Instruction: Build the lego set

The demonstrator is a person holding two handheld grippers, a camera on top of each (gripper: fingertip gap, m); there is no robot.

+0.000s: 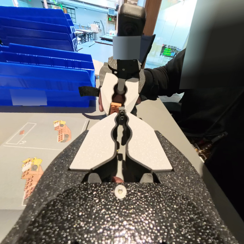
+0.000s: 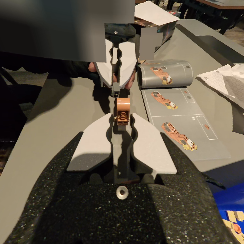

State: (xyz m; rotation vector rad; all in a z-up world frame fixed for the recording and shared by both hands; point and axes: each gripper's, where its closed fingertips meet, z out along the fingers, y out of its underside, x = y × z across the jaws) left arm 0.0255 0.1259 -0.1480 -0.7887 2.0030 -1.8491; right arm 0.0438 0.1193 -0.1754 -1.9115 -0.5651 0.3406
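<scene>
My left gripper (image 1: 121,116) is shut on a small dark grey Lego piece (image 1: 121,115) with two studs facing me. My right gripper (image 2: 122,118) is shut on an orange-brown Lego assembly (image 2: 122,112) with a rounded top and a grey piece beneath. The two grippers face each other tip to tip above the grey table. In the left wrist view the right gripper (image 1: 117,108) shows just beyond with the orange assembly (image 1: 115,106). In the right wrist view the left gripper (image 2: 116,89) holds the grey piece (image 2: 116,89) just above the orange assembly, a small gap between them.
Blue parts bins (image 1: 46,74) stand at the left of the left wrist view. An open instruction booklet (image 2: 178,118) lies on the grey table (image 2: 66,118), with a crumpled bag (image 2: 224,81) beyond. A blue bin with tan pieces (image 2: 235,221) is at lower right. A person in black (image 1: 211,92) stands behind. Left and right tips are no more than a few centimetres apart.
</scene>
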